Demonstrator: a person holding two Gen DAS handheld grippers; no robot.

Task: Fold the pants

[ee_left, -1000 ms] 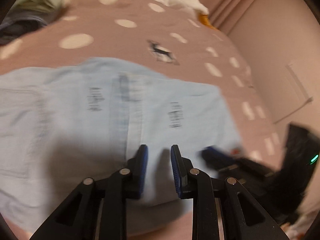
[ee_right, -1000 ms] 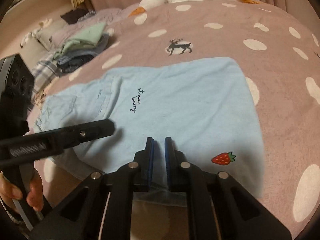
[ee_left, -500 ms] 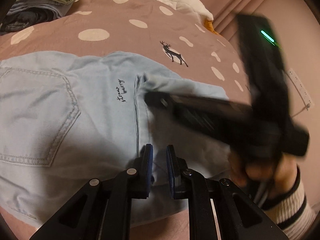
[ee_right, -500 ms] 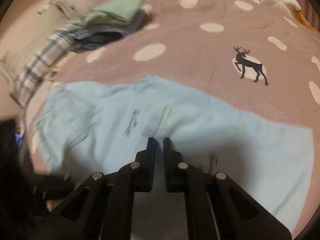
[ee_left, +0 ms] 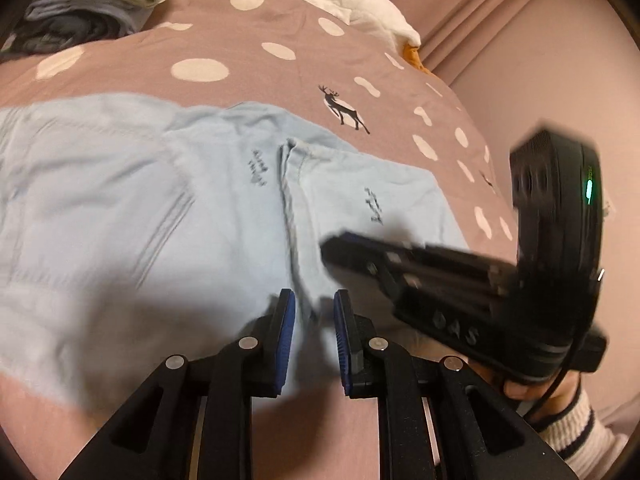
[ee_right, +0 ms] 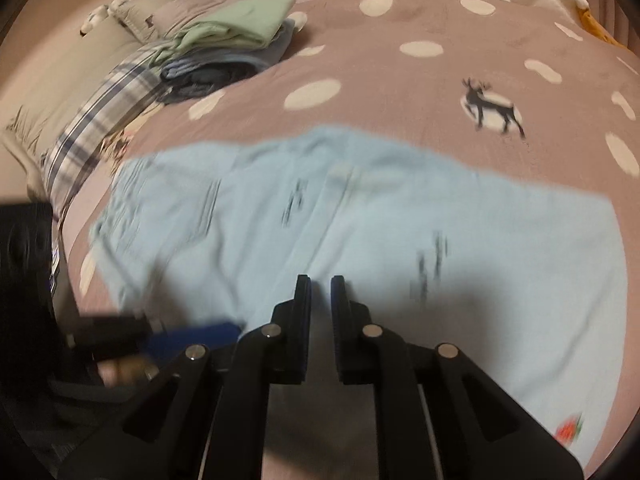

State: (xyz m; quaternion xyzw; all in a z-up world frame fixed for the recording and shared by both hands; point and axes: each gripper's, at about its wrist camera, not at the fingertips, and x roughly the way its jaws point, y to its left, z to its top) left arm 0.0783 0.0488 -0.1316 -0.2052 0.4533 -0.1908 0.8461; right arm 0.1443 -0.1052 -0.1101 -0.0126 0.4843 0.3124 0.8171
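Observation:
Light blue pants (ee_left: 140,216) lie flat on a pink dotted bedspread (ee_left: 248,32), with a vertical fold seam running down their middle. They also show in the right wrist view (ee_right: 400,240), with a strawberry patch at the lower right. My left gripper (ee_left: 314,308) hovers over the near edge of the pants at the seam, jaws slightly apart and empty. My right gripper (ee_right: 320,296) is over the near edge too, jaws a narrow gap apart and empty. The right gripper also shows in the left wrist view (ee_left: 440,276), to the right of the left gripper.
A stack of folded clothes (ee_right: 232,48) sits at the far left of the bed. A white goose plush (ee_left: 344,0) lies at the far edge. A pink wall (ee_left: 560,80) is to the right. A plaid cloth (ee_right: 104,120) lies left of the pants.
The left gripper's jaws have opened a little since half a second ago. The right gripper has swung down and to the right, away from the middle of the pants. Both views are motion-blurred.

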